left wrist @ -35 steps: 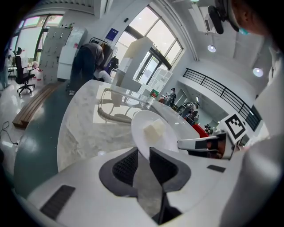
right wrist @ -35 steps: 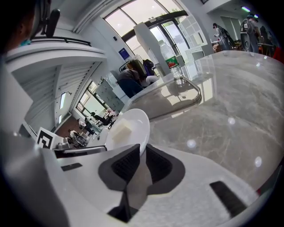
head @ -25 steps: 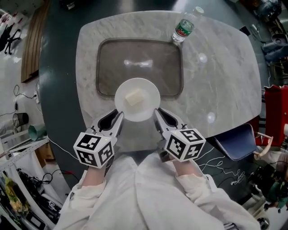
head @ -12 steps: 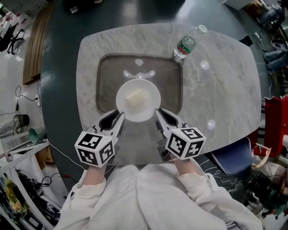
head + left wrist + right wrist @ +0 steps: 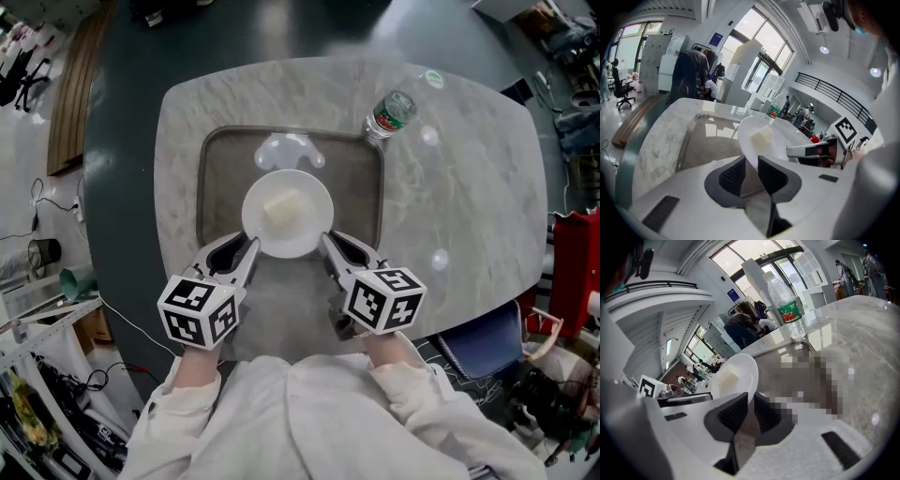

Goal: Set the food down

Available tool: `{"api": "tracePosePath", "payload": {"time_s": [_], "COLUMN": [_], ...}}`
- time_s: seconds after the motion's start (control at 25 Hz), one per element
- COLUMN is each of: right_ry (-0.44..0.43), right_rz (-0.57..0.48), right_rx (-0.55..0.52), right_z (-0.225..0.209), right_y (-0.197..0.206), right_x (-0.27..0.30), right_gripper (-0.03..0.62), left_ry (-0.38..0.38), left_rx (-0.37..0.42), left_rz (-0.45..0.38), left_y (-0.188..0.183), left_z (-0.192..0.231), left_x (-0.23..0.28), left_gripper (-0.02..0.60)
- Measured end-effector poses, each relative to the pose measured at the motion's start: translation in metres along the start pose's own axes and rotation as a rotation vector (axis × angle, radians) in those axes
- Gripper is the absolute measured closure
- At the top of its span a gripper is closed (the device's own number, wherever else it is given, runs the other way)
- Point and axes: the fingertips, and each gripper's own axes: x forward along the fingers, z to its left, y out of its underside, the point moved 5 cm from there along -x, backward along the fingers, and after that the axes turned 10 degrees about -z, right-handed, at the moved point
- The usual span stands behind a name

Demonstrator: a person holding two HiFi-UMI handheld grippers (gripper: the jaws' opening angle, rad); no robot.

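Jaws of left gripper (image 5: 247, 247) and right gripper (image 5: 329, 243) pinch plate (image 5: 311, 199) rim; bottle (image 5: 391, 112) label illegible.

From where I stand, the marble table (image 5: 469, 187) has plenty of open surface. Its whole right half is bare stone, and so is a strip down the left beside the dark tray (image 5: 220, 187). The only upright obstacle on it is the water bottle (image 5: 392, 112), which stands just off the tray's far right corner. The white plate (image 5: 287, 214) hangs over the near half of the tray, gripped at its rim by the left gripper (image 5: 249, 247) and the right gripper (image 5: 326, 244), so the two block the near approach between them. The tray's far part lies open. A blue chair (image 5: 483, 337) crowds the table's near right edge.
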Motion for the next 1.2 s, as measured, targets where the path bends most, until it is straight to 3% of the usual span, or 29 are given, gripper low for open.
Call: {"api": "tracePosePath", "payload": {"time_s": [0.64, 1.2], "right_ry": [0.017, 0.021], "right_rz": [0.082, 0.147], "right_rx": [0.019, -0.002], "right_z": [-0.026, -0.033], "right_y": [-0.004, -0.002], "right_x": [0.025, 0.041], "right_gripper": [0.560, 0.560], "left_ry": [0.022, -0.030], "left_rx": [-0.011, -0.006], "left_rz": [0.071, 0.118], "left_y": [0.004, 0.005], "left_z": [0.014, 0.023], "left_x": [0.037, 0.052], "left_gripper": [0.494, 0.494]}}
